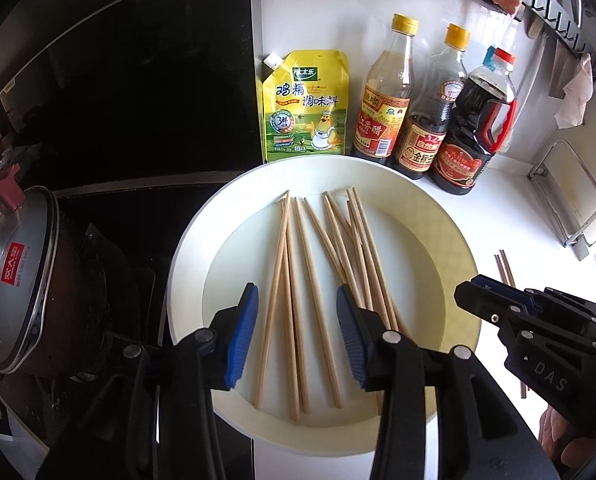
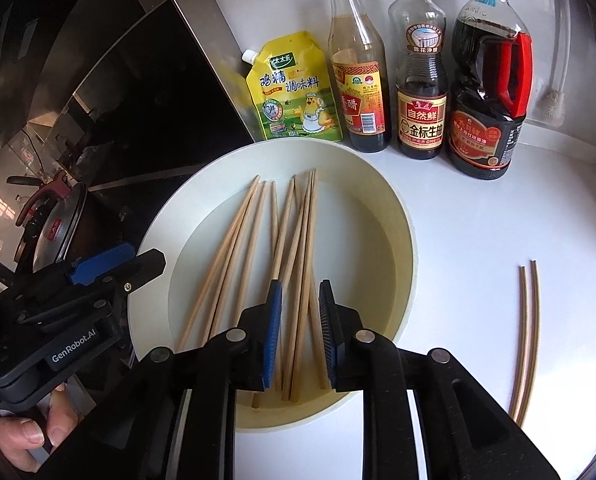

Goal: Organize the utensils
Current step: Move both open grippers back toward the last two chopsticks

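Observation:
Several wooden chopsticks (image 1: 284,248) (image 2: 306,240) lie loosely fanned in a round cream plate (image 1: 186,260) (image 2: 408,248) on the white counter. A separate pair of chopsticks (image 2: 528,320) (image 1: 505,268) lies on the counter to the right of the plate. My left gripper (image 1: 297,292) hovers over the plate's near half, jaws open, gripping nothing. My right gripper (image 2: 300,284) hangs over the near right part of the plate. Its jaws stand a narrow gap apart, and the blue pads press on no chopstick. Each gripper shows at the edge of the other's view.
Behind the plate stand a yellow seasoning pouch (image 1: 304,108) and three sauce bottles (image 1: 418,104). A lidded pot (image 1: 22,288) sits on the dark stove at the left. A metal rack (image 1: 570,196) stands at the right. A hand (image 2: 22,436) holds the left gripper.

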Tool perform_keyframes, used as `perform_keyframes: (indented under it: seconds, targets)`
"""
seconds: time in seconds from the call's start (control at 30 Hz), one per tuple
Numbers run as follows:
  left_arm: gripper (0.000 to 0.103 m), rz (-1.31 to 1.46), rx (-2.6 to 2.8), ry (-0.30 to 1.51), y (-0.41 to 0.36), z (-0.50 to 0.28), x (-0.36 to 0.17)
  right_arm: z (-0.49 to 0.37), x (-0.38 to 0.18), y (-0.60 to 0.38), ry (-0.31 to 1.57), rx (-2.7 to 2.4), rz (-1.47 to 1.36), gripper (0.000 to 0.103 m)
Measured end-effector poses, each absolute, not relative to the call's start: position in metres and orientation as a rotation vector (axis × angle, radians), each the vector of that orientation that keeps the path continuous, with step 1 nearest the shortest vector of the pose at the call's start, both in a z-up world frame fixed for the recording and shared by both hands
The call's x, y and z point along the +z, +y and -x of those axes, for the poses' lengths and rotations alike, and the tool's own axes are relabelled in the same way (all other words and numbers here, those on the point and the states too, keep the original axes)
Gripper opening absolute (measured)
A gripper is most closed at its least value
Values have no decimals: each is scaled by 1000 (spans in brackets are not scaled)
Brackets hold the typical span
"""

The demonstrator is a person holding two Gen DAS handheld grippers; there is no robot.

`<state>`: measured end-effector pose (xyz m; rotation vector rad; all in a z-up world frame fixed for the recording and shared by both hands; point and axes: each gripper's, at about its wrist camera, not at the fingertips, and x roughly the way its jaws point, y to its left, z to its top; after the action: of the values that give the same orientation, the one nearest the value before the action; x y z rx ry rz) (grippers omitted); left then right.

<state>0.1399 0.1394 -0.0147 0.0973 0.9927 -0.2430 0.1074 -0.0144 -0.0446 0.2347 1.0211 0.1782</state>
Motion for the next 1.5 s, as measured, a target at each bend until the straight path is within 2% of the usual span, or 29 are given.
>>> perform_keyframes:
  seconds: [0.2,0.33,0.47,0.73,0.9,1.03,1.13,1.5]
  targets:
    - [44,-101,-250,982,134,-125,-8,-93,-39,-22,1007,174,-250,22]
    - [51,-96,-253,981,129,-119,-6,-85,-37,-28,1003,172,-260,24]
    - [51,-94,-260,985,124,-113,-5,-76,-36,-35,1005,168,-263,25]
    - [58,-101,-279,980,106,-98,-3,-56,-33,-59,1001,147,-294,31]
    - [62,-107,-296,978,90,-89,-1,-43,-30,-81,992,132,-328,41]
    - [66,-114,-312,975,76,-83,0,-36,-29,-93,990,122,-336,41]
    - [66,-120,-324,979,67,-79,-1,-30,-28,-102,989,115,-339,41]
    - [70,-133,-355,996,37,-67,-6,-15,-37,-144,1000,65,-373,51]
